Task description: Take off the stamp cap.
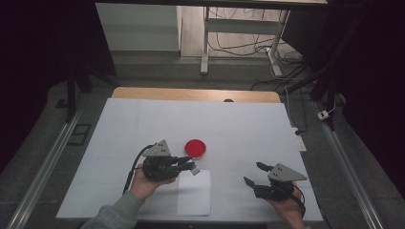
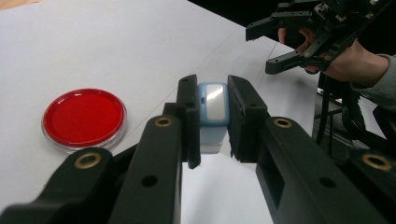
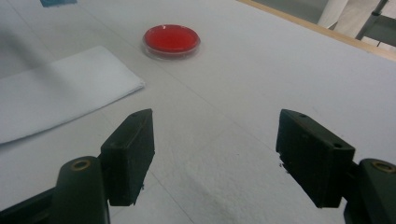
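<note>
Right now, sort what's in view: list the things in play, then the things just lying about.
In play:
- left gripper, shut on the small blue-and-white block
- folded white cloth, just below that block
- right gripper, open, holding nothing

Lying about:
- red round dish on the white table
- white power strip at the table's right edge

Left hand-held gripper (image 1: 191,166): jaws clamped together, pointing right, held low in the left hand (image 1: 143,183), grey sleeve visible. Right hand-held gripper (image 1: 254,174): jaws wide apart, nothing between them, pointing left, gripped by the right hand (image 1: 286,205).
</note>
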Available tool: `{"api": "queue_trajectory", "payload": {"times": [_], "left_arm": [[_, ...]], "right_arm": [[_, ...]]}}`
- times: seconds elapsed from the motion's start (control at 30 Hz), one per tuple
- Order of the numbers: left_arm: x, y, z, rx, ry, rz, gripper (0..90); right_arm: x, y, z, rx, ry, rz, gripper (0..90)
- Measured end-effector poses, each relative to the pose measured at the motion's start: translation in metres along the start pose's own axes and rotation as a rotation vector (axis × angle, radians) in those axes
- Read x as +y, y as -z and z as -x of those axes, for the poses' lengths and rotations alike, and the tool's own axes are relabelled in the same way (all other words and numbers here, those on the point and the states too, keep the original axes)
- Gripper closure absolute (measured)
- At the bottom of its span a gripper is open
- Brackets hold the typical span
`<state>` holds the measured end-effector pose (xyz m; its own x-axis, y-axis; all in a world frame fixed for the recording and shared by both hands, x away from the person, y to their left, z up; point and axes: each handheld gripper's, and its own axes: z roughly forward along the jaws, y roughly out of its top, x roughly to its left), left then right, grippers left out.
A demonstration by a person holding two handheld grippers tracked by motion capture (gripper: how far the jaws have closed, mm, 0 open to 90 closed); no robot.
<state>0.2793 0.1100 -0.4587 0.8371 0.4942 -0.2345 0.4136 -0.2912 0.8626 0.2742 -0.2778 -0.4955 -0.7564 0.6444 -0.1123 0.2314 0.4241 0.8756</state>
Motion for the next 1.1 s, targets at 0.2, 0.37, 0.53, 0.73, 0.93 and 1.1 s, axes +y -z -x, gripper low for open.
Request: {"api": "queue_trajectory", "payload": {"times": [0.2, 0.37, 0.53, 0.73, 0.93, 1.1], "left_arm": [[0.0, 0.0, 0.0, -0.002, -0.001, 0.0, 75.7], [0.001, 0.0, 0.001, -0.003, -0.003, 0.004, 75.8], [0.002, 0.0, 0.0, -0.001, -0.003, 0.007, 75.8], [0.002, 0.0, 0.0, 0.002, -0.003, 0.009, 75.8], [0.002, 0.0, 0.001, 0.001, -0.002, 0.011, 75.8], [0.003, -0.001, 0.001, 0.001, -0.003, 0.011, 75.8]], "right_arm": [[0.005, -0.004, -0.007, 0.018, 0.004, 0.001, 28.3], [0.009, -0.01, -0.013, 0.047, 0.0, 0.014, 28.5], [0.013, -0.016, -0.02, 0.062, 0.016, 0.009, 28.5], [0.016, -0.022, -0.029, 0.074, 0.032, 0.007, 28.7], [0.018, -0.027, -0.034, 0.093, 0.02, 0.017, 28.9], [0.02, -0.03, -0.039, 0.101, 0.026, 0.011, 29.0]]}}
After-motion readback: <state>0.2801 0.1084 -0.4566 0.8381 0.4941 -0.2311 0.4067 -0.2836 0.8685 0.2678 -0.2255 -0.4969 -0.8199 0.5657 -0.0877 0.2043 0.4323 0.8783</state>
